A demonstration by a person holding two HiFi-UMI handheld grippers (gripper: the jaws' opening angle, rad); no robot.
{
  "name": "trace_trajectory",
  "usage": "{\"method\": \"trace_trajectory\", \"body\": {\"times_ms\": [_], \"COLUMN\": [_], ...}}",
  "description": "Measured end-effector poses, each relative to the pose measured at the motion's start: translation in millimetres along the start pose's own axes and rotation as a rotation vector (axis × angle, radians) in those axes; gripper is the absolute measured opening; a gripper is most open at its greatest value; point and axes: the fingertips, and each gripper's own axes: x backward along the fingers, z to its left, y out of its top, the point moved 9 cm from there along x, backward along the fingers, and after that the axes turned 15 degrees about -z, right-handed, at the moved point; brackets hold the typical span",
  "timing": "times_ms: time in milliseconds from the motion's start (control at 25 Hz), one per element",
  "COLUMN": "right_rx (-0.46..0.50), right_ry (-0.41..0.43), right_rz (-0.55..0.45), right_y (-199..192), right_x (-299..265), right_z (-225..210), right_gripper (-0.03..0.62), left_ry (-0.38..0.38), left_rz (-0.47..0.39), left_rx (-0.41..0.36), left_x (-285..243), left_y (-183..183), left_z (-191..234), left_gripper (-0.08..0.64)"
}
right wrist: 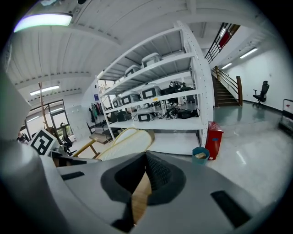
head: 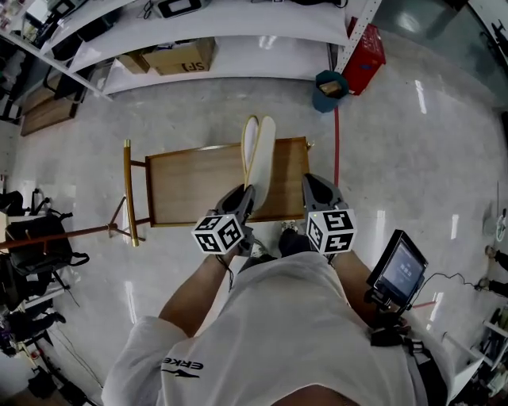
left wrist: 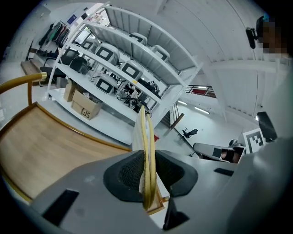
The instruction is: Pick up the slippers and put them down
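The pair of flat, pale cream slippers with yellowish edging [head: 260, 152] stands on edge, the two pressed face to face, the near ends caught low and the far ends reaching away over the right part of the rectangular wooden counter with a raised rim [head: 190, 186]. The right gripper view shows a finely woven texture on the broad face of one of them. Whether their lower edge touches the wood cannot be told. The left gripper [head: 244, 198] has its black mesh-faced fingers [left wrist: 127, 171] clenched on both slippers at once, which fill the narrow slot between the pads. Just to its right, the right gripper [head: 317, 190] carries nothing: its fingers [right wrist: 161, 173] meet at their tips, and only a thin wedge of the wood shows behind them. There are two slippers, two grippers and two marker cubes, one per gripper, and one counter, which has a gold-coloured rail [head: 127, 190] at its left end. Beyond the counter on the pale polished floor stand one teal bucket [head: 330, 89] and one red box [head: 365, 46] beside it. One brown cardboard carton [head: 181, 57] sits on the lowest board of the white shelving [head: 238, 20].
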Motion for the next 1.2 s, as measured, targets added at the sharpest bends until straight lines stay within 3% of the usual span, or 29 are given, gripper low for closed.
{"method": "trace_trajectory", "body": {"times_ms": [560,1200], "right_rx": [-0.026,-0.037], "right_ry": [-0.013,0.019], "right_rz": [0.102,0.198], "right_y": [-26.3,-54.4], "right_x": [-18.0,-32.8], "right_z": [-22.8,-25.8], "right_gripper": [0.003,0.003], "left_ry": [0.010,0.090], "left_rz": [0.185,0.239], "left_rx": [0.099,0.289], "left_x": [-24.2,-12.4], "left_y": [-67.7,-113.3], "left_z": [3.8,21.2], "left_gripper": [0.074,0.074]}}
